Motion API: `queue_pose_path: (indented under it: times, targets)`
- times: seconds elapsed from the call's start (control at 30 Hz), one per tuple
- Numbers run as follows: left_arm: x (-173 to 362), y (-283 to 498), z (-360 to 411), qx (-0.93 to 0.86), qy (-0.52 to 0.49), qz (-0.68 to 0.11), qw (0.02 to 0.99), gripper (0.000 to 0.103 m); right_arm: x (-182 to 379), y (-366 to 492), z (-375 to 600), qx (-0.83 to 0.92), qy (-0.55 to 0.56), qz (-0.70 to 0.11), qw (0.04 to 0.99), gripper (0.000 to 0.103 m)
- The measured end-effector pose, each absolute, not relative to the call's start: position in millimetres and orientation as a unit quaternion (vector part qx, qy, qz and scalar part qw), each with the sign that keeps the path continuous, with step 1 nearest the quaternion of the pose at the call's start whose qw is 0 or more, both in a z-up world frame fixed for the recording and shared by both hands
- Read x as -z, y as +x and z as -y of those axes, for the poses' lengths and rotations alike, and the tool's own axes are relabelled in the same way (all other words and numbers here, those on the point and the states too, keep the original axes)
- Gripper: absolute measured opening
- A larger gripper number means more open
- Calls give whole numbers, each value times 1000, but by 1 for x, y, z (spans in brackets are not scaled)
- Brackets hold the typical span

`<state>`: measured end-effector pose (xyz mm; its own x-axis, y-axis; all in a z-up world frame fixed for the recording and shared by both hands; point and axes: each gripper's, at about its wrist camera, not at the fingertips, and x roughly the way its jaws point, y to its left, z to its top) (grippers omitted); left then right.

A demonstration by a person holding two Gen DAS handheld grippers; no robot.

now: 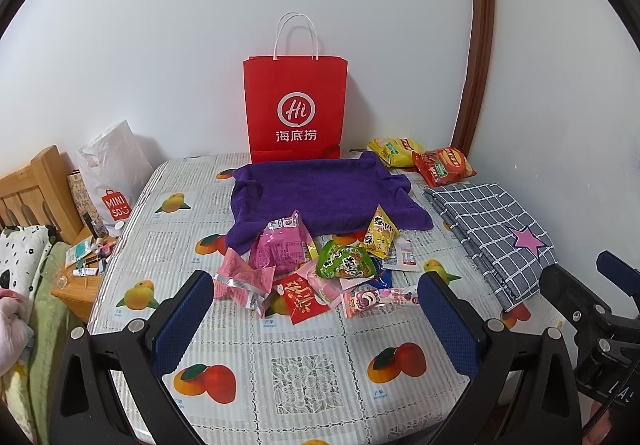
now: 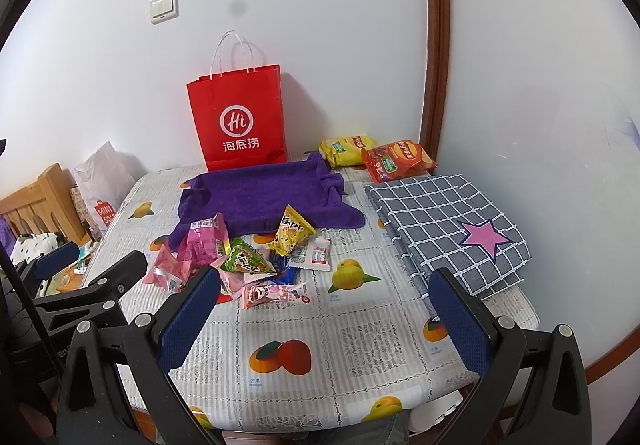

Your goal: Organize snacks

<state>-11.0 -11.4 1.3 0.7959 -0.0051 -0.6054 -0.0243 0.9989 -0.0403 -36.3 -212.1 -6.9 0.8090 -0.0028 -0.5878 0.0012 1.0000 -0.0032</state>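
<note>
While both of your grippers hang at the bottom of their frames, nothing has been sorted that these views can show: your left gripper (image 1: 312, 325) has its jaws spread wide and empty over the fruit-print worktop (image 1: 300, 377), and your right gripper (image 2: 324, 317) is equally released and holds nothing. Just past your left jaws, at centre frame, the loose snack pile (image 1: 320, 273) sits in a jumble: a pink-and-white candy packet (image 1: 376, 299) nearest, a red packet (image 1: 302, 299) beside it, a green packet (image 1: 346, 265) on top, pink wrappers (image 1: 280, 249) to the left, and a yellow triangular packet (image 1: 380, 235) leaning at the far side. Behind the pile, the purple towel (image 1: 324, 197) lies spread with nothing on its middle; only the pile's far edge overlaps it. At right of frame the folded checked cloth (image 1: 492, 221) with a pink star lies apart from the snacks. Farther back, at upper right of the towel, a yellow chip bag (image 1: 394, 151) and a red chip bag (image 1: 444, 165) rest side by side, touching. Against the wall stands the red paper bag (image 1: 296, 105); its inside is hidden, so you cannot tell whether anything is in it. By this reading the job is at its start, with the whole pile and both chip bags left to place.
</note>
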Motion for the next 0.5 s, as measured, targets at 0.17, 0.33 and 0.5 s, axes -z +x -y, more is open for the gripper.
queue_pose_path:
  times: [0.17,0.33,0.5]
  targets:
    - [-1,-11,12,-4,-22,-321,947,103,8,-38,210,0,-3,-309,951,102]
    - [-1,-10,12,-5,-23,-320,947,103,7,-38,207,-2,-4,-308,951,102]
    - [1,-12,11,-5,-24,-318,948,103,8,-39,207,-4,-3,-307,952,102]
